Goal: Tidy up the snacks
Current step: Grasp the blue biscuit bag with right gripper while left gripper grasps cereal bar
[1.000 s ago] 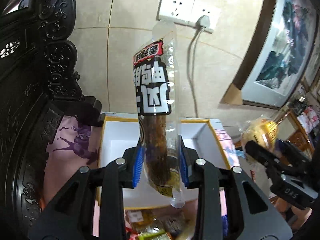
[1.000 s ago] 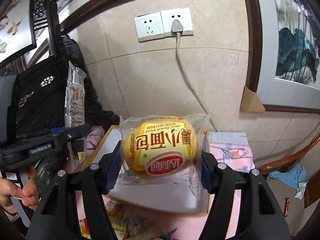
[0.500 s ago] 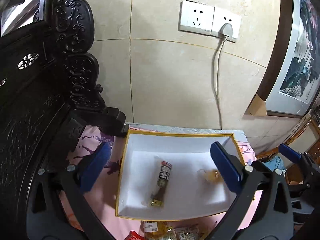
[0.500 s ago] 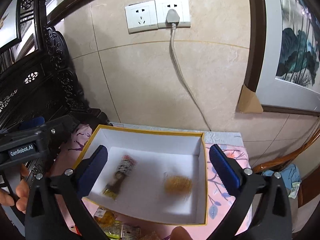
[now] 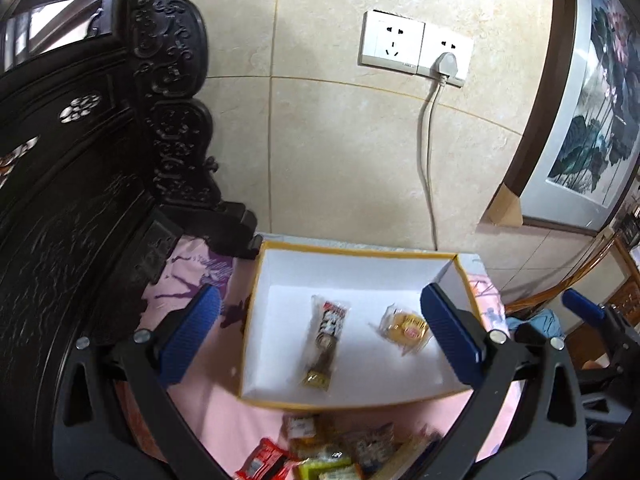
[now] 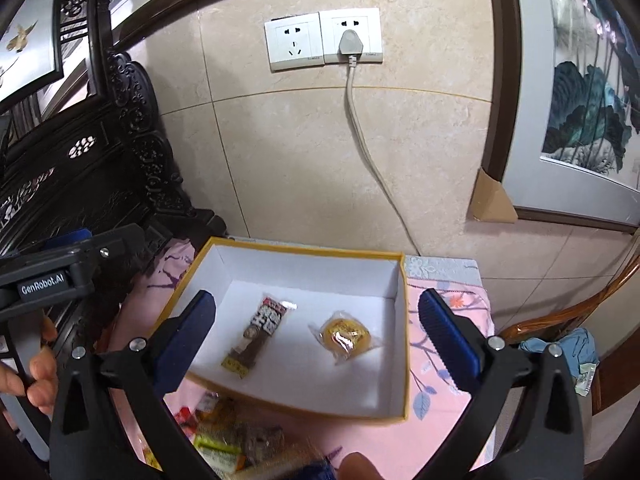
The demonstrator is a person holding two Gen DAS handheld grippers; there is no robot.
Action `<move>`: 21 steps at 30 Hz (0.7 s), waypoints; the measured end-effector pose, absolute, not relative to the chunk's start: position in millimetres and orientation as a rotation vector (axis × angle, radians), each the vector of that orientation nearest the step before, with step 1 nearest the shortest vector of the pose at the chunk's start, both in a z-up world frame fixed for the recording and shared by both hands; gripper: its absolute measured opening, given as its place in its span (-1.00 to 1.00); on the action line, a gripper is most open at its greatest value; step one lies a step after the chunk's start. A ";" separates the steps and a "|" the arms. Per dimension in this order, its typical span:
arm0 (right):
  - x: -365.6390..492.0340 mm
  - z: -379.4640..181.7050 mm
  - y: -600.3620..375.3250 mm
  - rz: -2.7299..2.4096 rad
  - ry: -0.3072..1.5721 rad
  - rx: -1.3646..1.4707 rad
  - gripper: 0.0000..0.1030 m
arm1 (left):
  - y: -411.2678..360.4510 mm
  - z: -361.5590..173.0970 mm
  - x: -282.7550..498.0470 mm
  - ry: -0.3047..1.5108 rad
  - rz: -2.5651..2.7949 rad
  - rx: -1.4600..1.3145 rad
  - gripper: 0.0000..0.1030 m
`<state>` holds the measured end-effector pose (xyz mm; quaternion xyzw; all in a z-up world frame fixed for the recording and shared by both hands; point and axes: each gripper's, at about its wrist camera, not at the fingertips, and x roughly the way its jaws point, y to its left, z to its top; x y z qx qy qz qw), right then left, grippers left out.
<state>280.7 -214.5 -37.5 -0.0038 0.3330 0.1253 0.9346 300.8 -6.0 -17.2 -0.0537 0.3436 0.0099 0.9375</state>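
A white box with a yellow rim (image 5: pixel 352 252) (image 6: pixel 304 253) stands on a pink cloth by the tiled wall. Inside it lie a long dark snack stick packet (image 5: pixel 324 340) (image 6: pixel 256 334) on the left and a round yellow bun packet (image 5: pixel 406 328) (image 6: pixel 346 336) on the right. My left gripper (image 5: pixel 320 344) hangs open above the box with nothing between its blue pads. My right gripper (image 6: pixel 316 340) is open too, also empty, above the same box. The left gripper's black body (image 6: pixel 60 276) shows at the left of the right wrist view, with a hand (image 6: pixel 38 368) on it.
A heap of loose snack packets (image 5: pixel 332 452) (image 6: pixel 224 436) lies on the pink cloth in front of the box. Dark carved wooden furniture (image 5: pixel 100 160) stands at the left. A framed painting (image 5: pixel 592 100) leans at the right, a plugged socket (image 6: pixel 352 40) is on the wall.
Both grippers have opened and let go: the stick packet and the bun packet have dropped into the box. Both grippers then drew back a little from the box.
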 end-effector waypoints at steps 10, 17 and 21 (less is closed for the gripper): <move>212.8 -116.0 -242.9 0.345 0.883 -0.054 0.97 | 25.7 -71.9 219.0 0.801 0.067 -0.122 0.96; 183.5 -164.4 -249.7 0.454 1.007 -0.053 0.97 | 41.1 -117.7 166.5 0.886 0.043 -0.146 0.96; 187.3 -174.0 -247.8 0.529 1.017 -0.097 0.97 | 46.9 -138.6 142.2 0.953 0.046 -0.122 0.96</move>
